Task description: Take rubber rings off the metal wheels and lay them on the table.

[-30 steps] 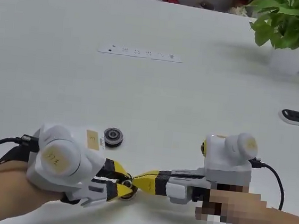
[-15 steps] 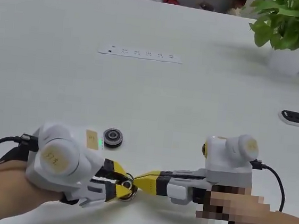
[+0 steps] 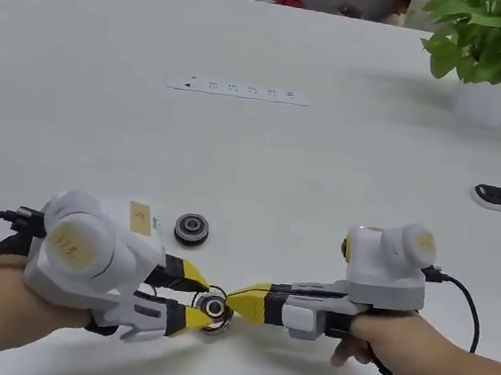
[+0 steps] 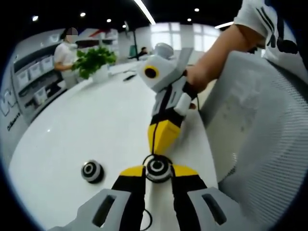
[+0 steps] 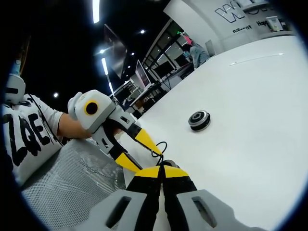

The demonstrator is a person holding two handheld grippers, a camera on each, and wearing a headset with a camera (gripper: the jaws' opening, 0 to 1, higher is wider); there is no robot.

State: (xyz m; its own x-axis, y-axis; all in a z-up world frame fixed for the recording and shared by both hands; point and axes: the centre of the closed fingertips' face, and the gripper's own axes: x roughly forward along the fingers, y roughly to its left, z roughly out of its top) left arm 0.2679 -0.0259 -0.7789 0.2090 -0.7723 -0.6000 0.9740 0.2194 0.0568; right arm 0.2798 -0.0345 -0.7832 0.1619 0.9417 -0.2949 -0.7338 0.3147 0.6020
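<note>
White table held two round metal wheels. Left gripper clamped one between its fingers; right gripper pinched shut on its thin rubber ring.

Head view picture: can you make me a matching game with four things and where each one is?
Things:
1 gripped wheel
2 loose wheel
3 plant
4 power strip

Places:
A far right of the table
B lying flat, far middle
C between the jaws of the left claw
D alone on the table, just beyond the left claw

Pairs: 1-C, 2-D, 3-A, 4-B
</note>
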